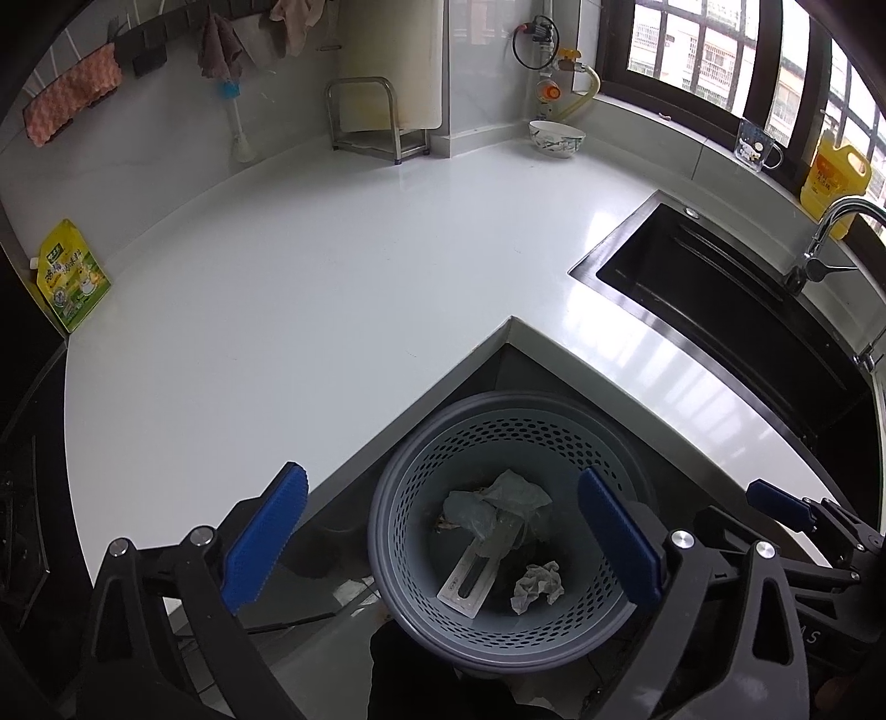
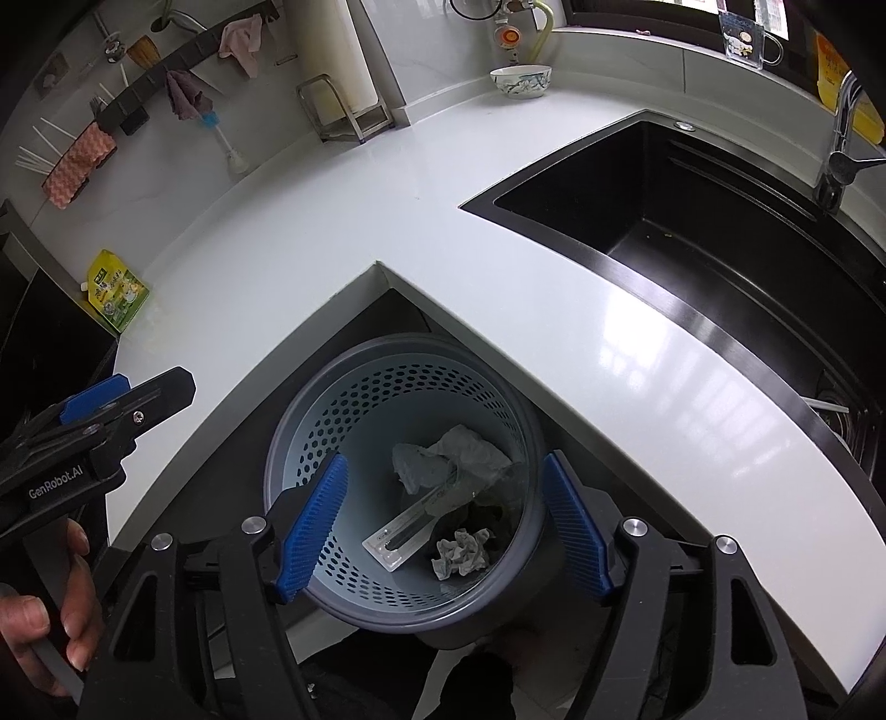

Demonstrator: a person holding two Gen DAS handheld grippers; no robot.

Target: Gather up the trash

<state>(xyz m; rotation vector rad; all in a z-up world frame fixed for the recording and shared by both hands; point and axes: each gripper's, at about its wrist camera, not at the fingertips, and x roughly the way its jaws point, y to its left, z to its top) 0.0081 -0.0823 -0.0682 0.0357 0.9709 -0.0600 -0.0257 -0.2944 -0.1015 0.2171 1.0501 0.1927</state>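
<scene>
White desk [image 1: 332, 266] looks bare of litter, trash lies in the bin [image 1: 387, 531] below, and both tools, left tool [image 1: 443, 531] and right tool [image 2: 443, 526], hang spread and empty; quitting now may miss scraps hidden outside view.

counter: white glossy L-shaped worktop [image 1: 332, 266]
sink: black rectangular basin [image 2: 692, 221]
bowl: white patterned ceramic [image 1: 556, 138]
pouch: yellow-green seasoning packet [image 1: 72, 277]

A home kitchen, seen from the inner corner of an L-shaped white counter [image 1: 310, 266]. Black sink [image 2: 692, 221] with chrome tap [image 1: 830, 238] at right, under a barred window [image 1: 714, 50]. On the far wall, a rail [image 2: 166, 77] hung with cloths [image 1: 221, 47]. Bowl [image 1: 556, 138], oil jug [image 1: 833, 177], seasoning pouch [image 1: 72, 274] on the counter. Perforated bin [image 1: 410, 498] on the floor, near.
</scene>
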